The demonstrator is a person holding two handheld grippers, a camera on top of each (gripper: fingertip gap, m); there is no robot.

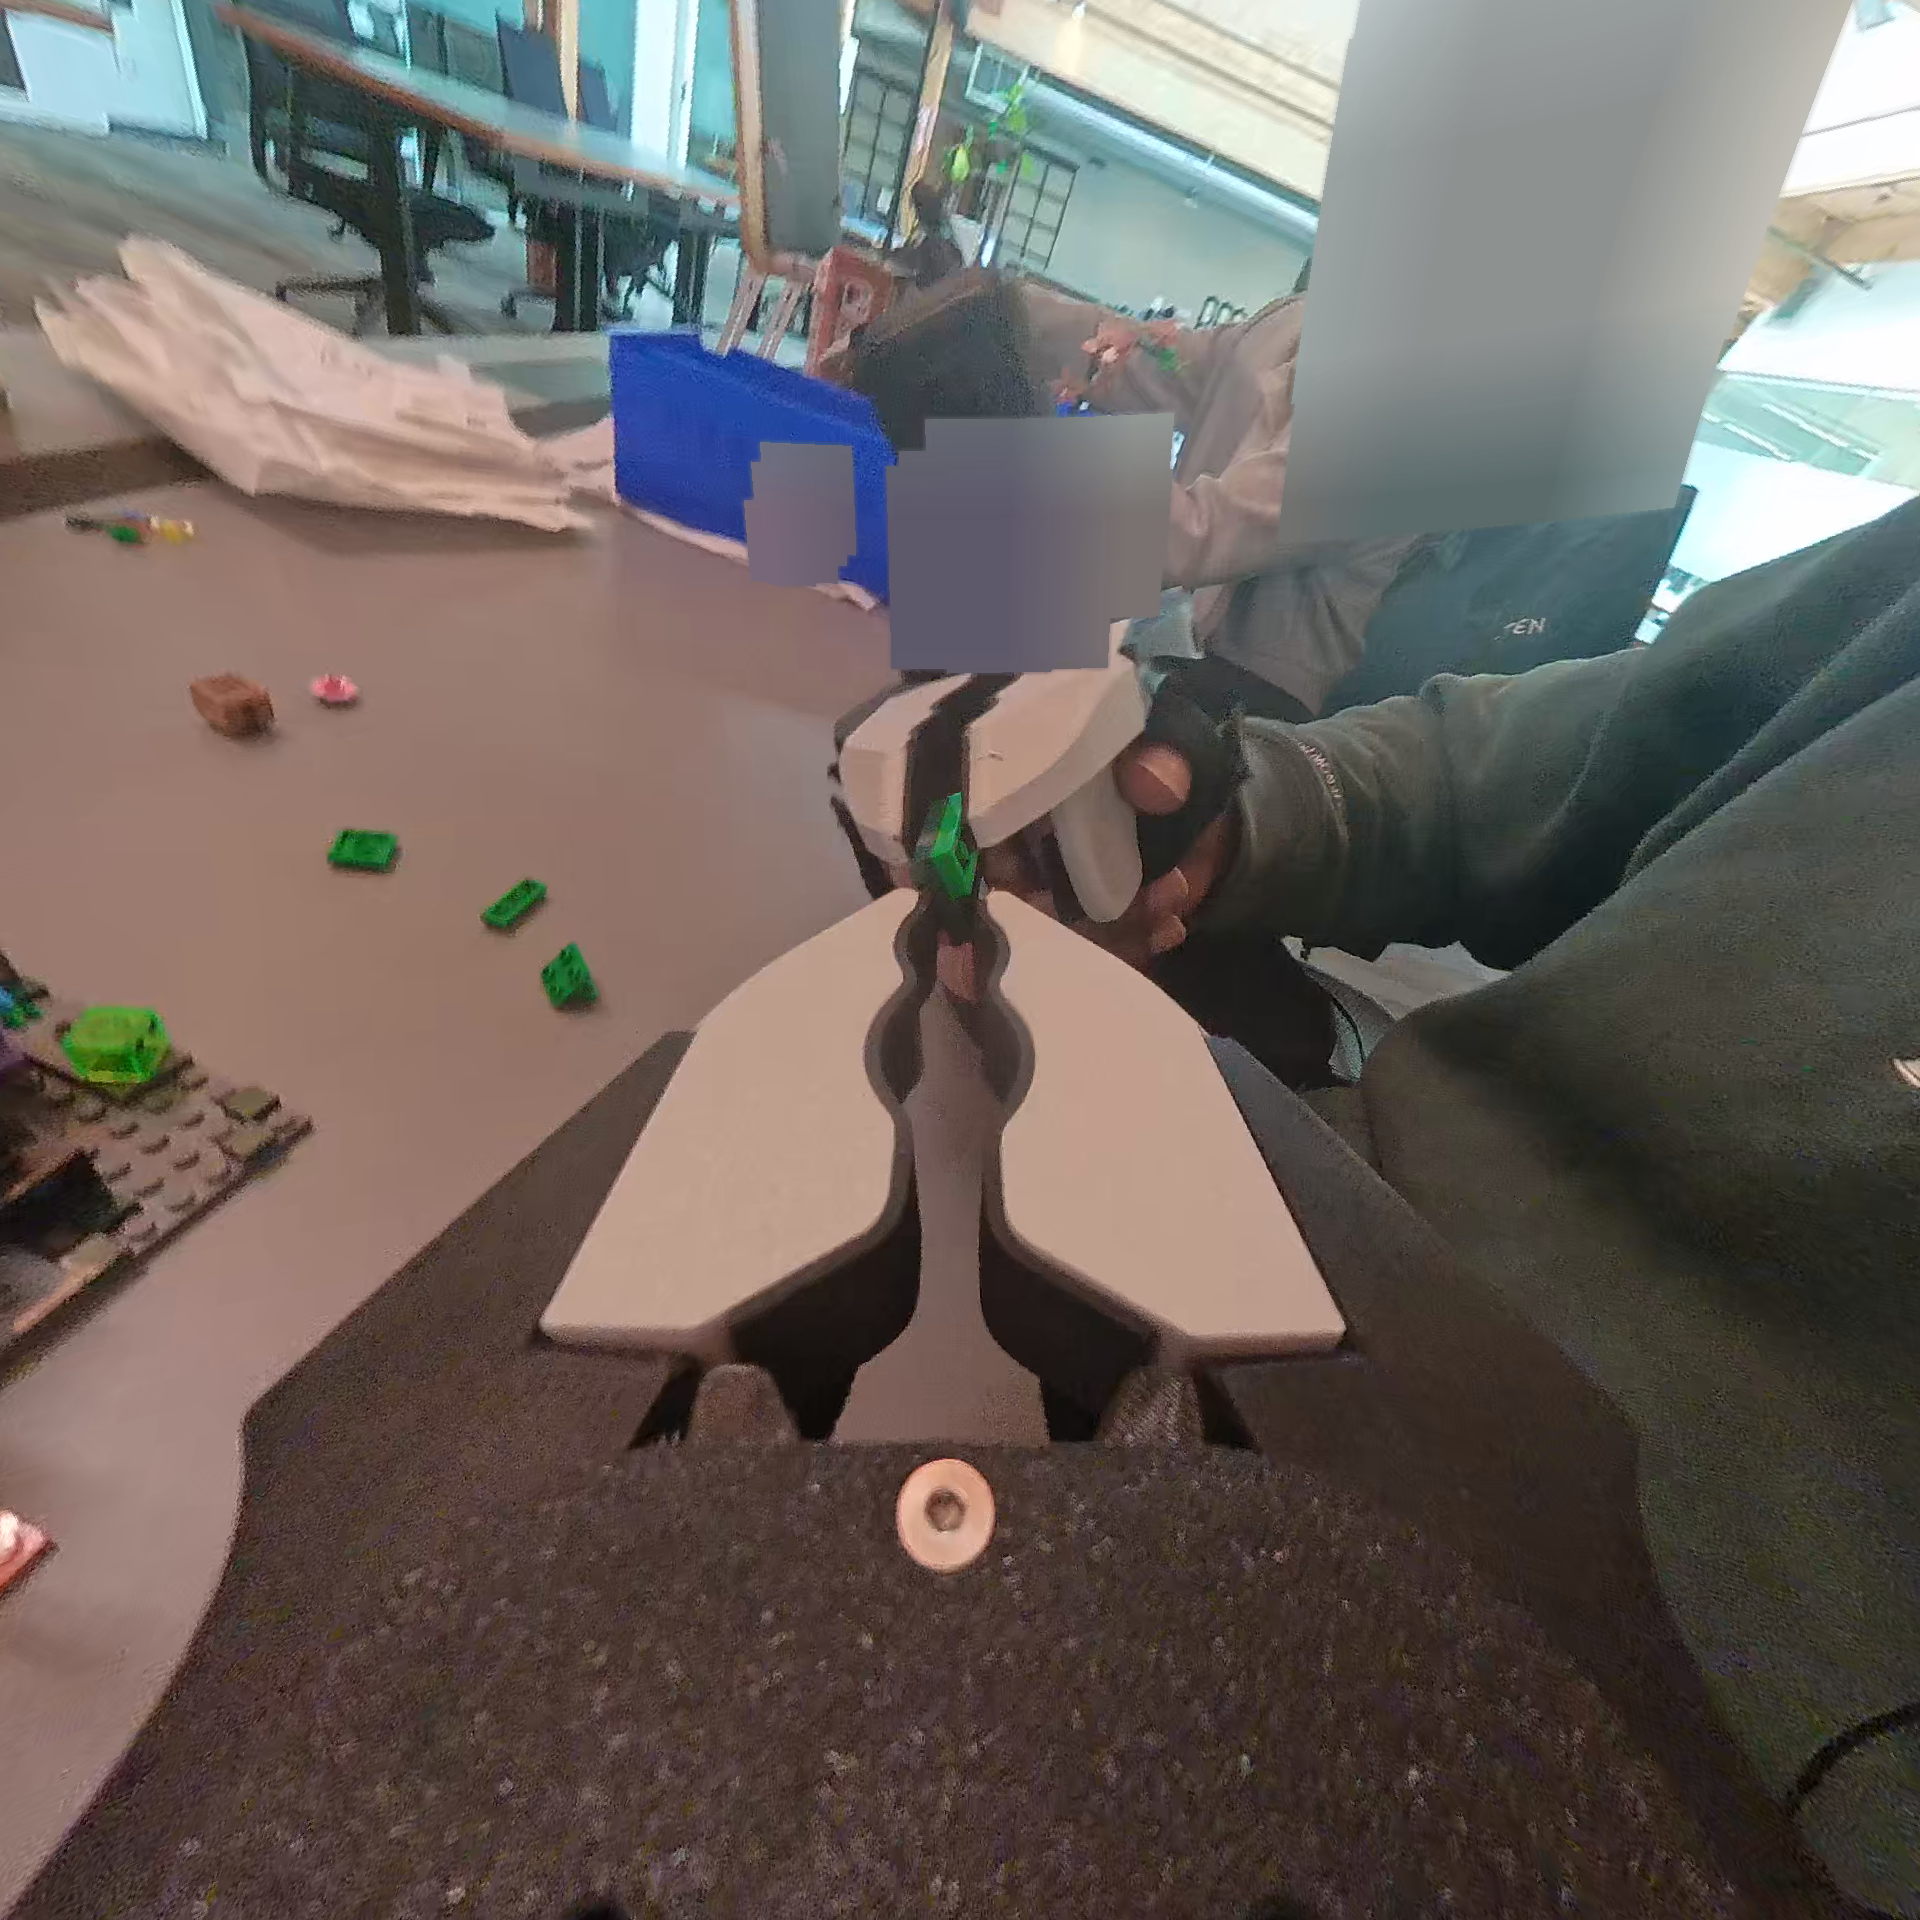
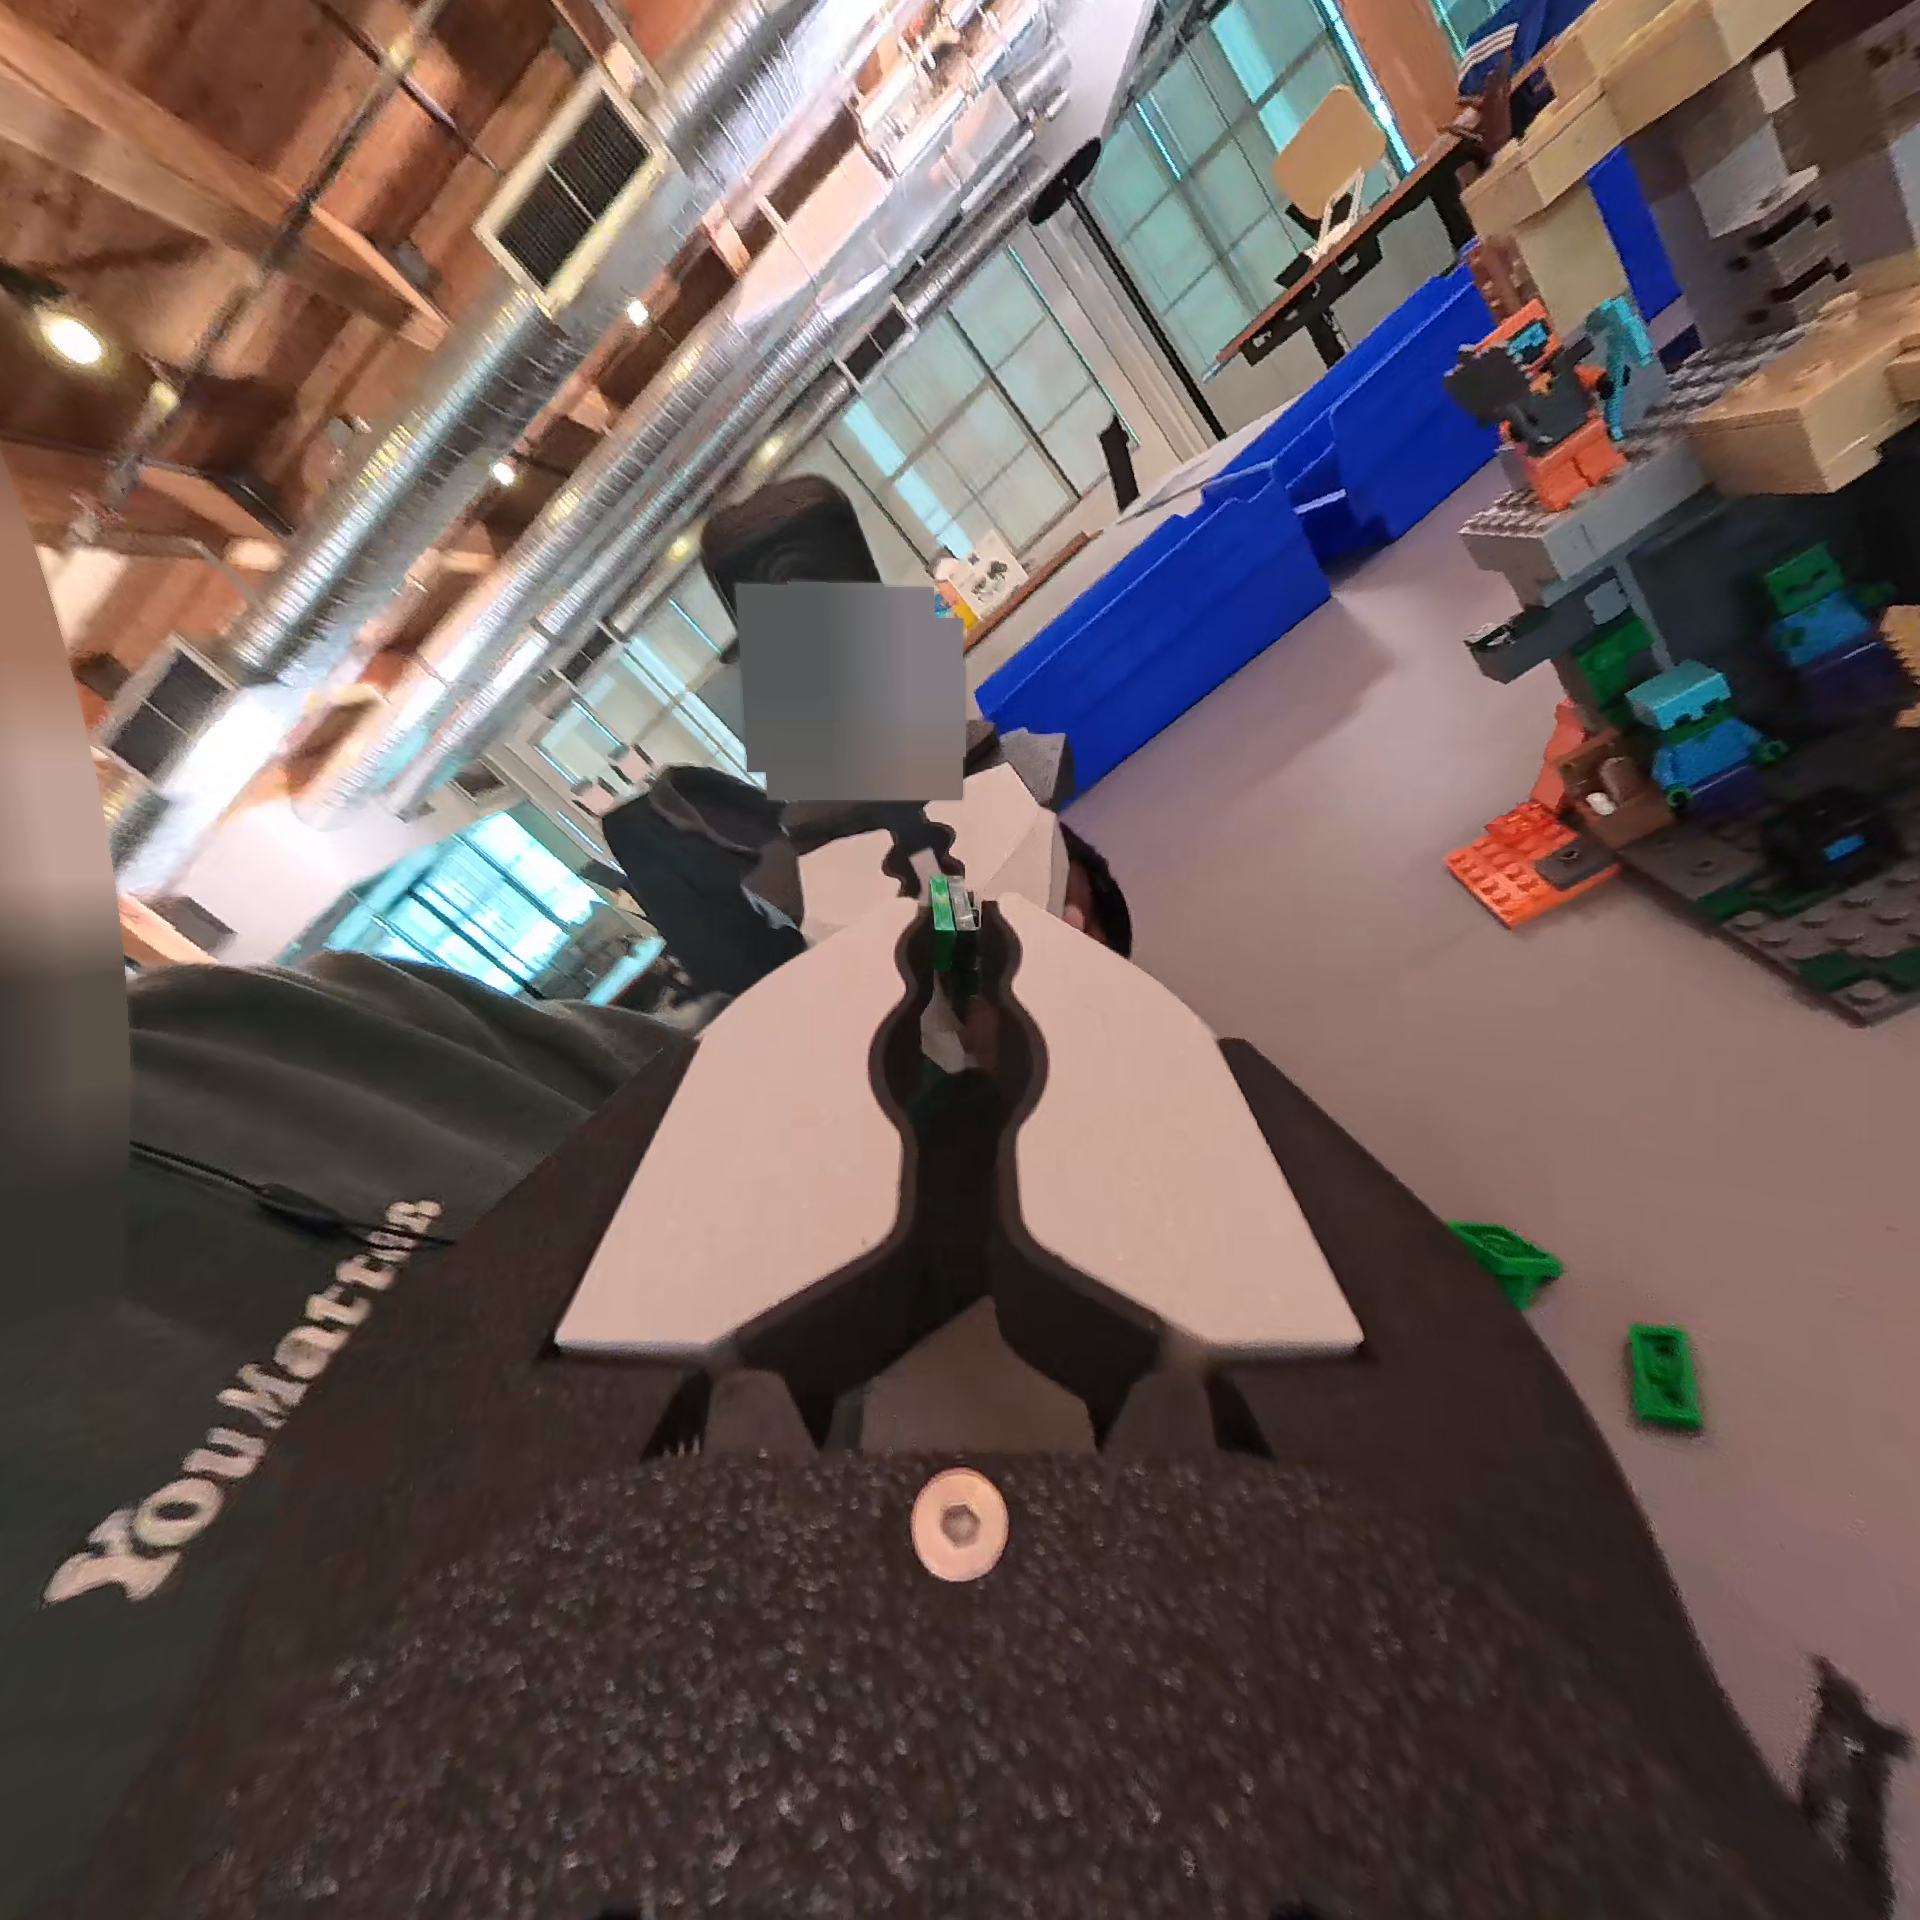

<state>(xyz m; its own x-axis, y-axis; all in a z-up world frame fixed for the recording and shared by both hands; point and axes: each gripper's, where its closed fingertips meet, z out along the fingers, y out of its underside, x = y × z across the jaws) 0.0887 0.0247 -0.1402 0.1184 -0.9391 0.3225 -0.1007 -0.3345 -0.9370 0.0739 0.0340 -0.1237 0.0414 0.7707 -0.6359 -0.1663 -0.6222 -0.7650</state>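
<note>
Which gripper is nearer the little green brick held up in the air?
Right. The right gripper is shut on the green brick; the left gripper faces it tip to tip, whether touching is unclear.

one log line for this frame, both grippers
left gripper: shut, tip at green piece | right gripper: shut on green piece | loose green plates on table

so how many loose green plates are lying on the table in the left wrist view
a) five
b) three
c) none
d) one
b: three green plates lie apart on the grey table, one, a second and a third, off to the left of the left gripper.
</note>
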